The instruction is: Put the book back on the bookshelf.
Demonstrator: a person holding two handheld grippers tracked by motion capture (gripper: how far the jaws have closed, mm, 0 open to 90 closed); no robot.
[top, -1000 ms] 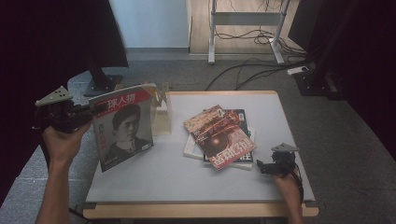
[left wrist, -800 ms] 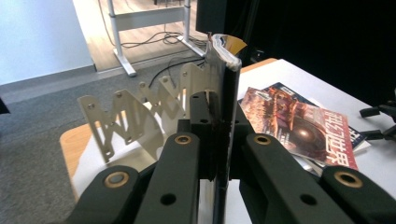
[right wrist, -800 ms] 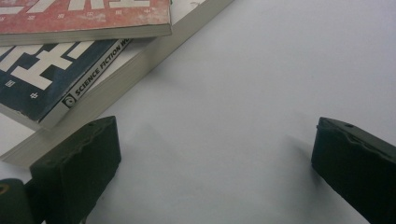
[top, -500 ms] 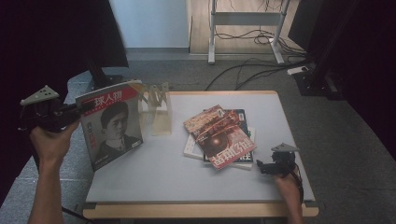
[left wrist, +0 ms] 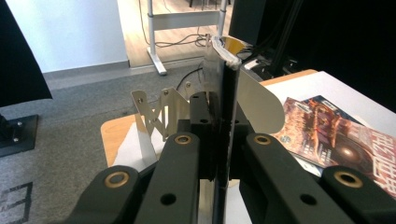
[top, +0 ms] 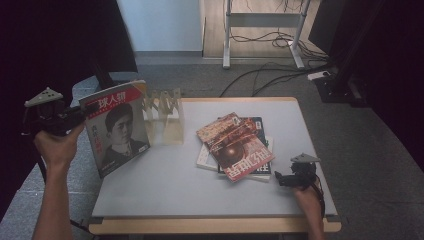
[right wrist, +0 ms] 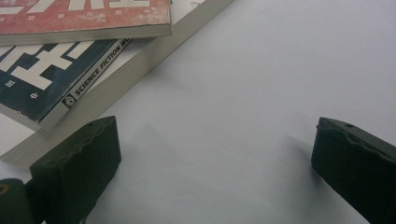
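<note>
- Left gripper point(top: 75, 116): fingers clamp one magazine point(top: 117, 127), upright.
- Right gripper point(top: 280, 178): fingers wide, empty, on the tabletop point(top: 165, 185).
- Three magazines stacked point(top: 235, 147); one rack point(top: 162, 107).

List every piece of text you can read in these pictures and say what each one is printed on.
"SCIENCE FICTION W", cut off by the book above: white print on the spine edge of the dark blue book in the stack, right gripper view.
Large Chinese characters on the black-and-white portrait magazine, clamped in the left claw: too blurred to quote.
Large white characters on the red-covered magazine atop the stack: upside down, not legible.
</note>
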